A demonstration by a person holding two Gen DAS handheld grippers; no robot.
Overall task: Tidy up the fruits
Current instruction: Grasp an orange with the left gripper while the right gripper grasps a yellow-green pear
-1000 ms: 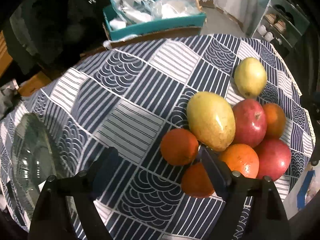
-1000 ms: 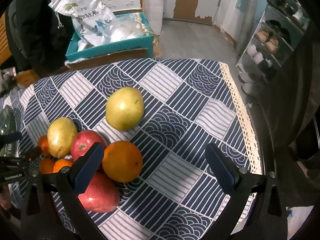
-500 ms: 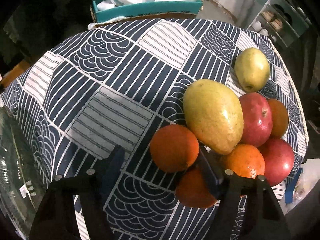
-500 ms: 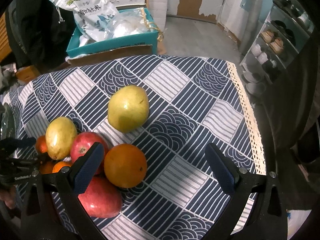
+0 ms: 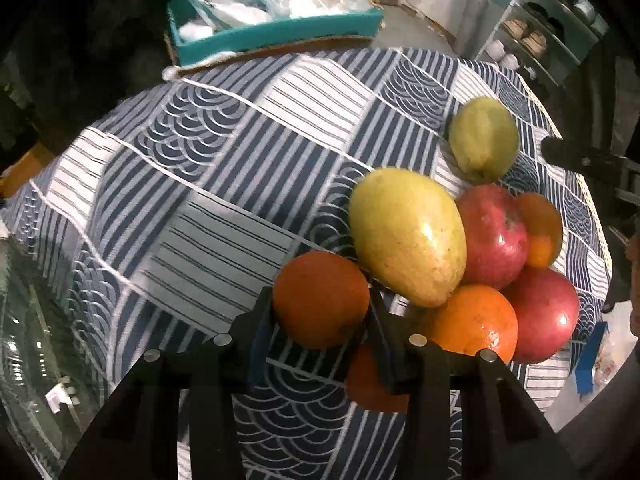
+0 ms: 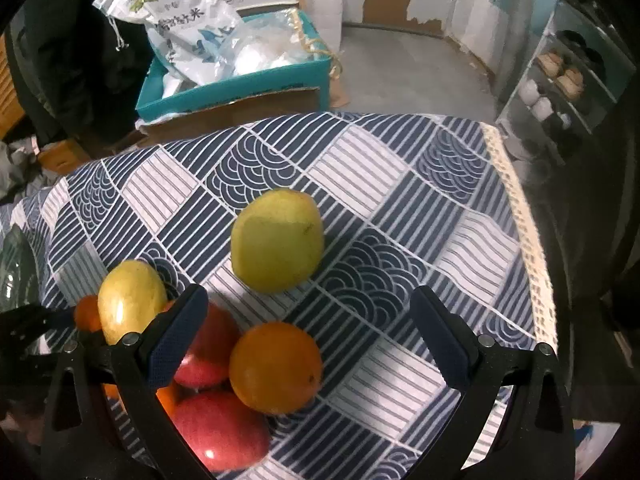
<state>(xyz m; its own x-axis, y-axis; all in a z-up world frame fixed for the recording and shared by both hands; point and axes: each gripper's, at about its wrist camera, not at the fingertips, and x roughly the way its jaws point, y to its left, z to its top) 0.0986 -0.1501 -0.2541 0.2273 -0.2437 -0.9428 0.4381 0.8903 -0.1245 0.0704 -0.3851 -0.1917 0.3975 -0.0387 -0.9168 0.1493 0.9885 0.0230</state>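
Currently left gripper [image 5: 320, 320] is clamped on the small orange [image 5: 320, 299] at the pile's near edge, touching the mango [image 5: 406, 236]. Risk: lifting could nudge the mango and roll neighbours. Right gripper [image 6: 308, 336] gapes wide, holding nothing. Glass bowl [image 5: 24, 344] looks empty; teal box [image 6: 240, 80] holds bags.

Dim indoor light with heavy fisheye bending and black vignetted corners in both views. Overhead glare glints on the mango [image 5: 408, 236] and red apple [image 5: 544, 316]. The teal box [image 5: 276, 28] is smeared (motion blur); soft shadows darken the tablecloth [image 6: 384, 208].
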